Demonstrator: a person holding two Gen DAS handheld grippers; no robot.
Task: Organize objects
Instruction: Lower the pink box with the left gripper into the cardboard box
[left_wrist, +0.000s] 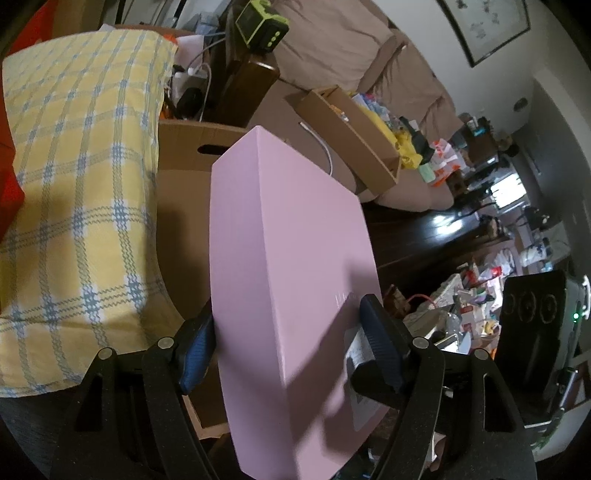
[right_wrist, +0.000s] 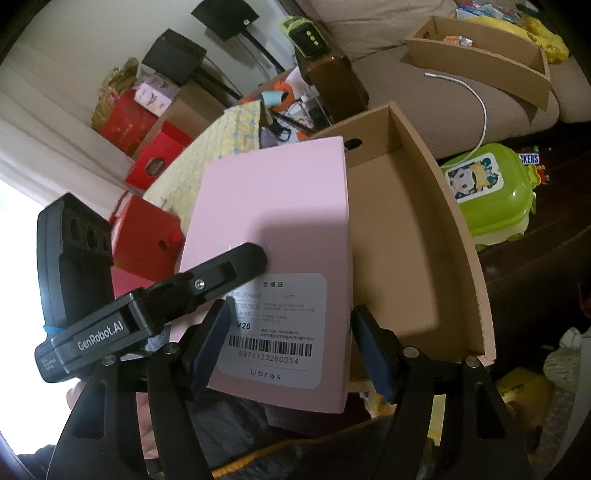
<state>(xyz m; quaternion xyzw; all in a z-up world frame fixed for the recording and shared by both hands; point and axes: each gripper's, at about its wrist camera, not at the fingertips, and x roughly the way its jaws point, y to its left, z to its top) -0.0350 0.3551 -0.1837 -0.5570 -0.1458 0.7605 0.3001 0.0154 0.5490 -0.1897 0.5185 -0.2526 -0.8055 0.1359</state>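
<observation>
A flat pink box (left_wrist: 291, 266) fills the middle of the left wrist view. My left gripper (left_wrist: 286, 350) is shut on it, one pad on each broad face. In the right wrist view the same pink box (right_wrist: 280, 229) shows its white barcode label, with the left gripper's black finger (right_wrist: 229, 269) pressed on it. My right gripper (right_wrist: 291, 350) is open; its blue pads stand on either side of the box's near end, apart from it as far as I can tell. The box hangs over the left part of an open cardboard box (right_wrist: 443, 229).
A yellow plaid pillow (left_wrist: 77, 192) lies left of the cardboard box (left_wrist: 184, 206). Red gift boxes (right_wrist: 144, 236) sit at left. A green toy case (right_wrist: 487, 192) and a second cardboard tray (right_wrist: 491, 62) on the beige sofa (right_wrist: 480, 110) are at right.
</observation>
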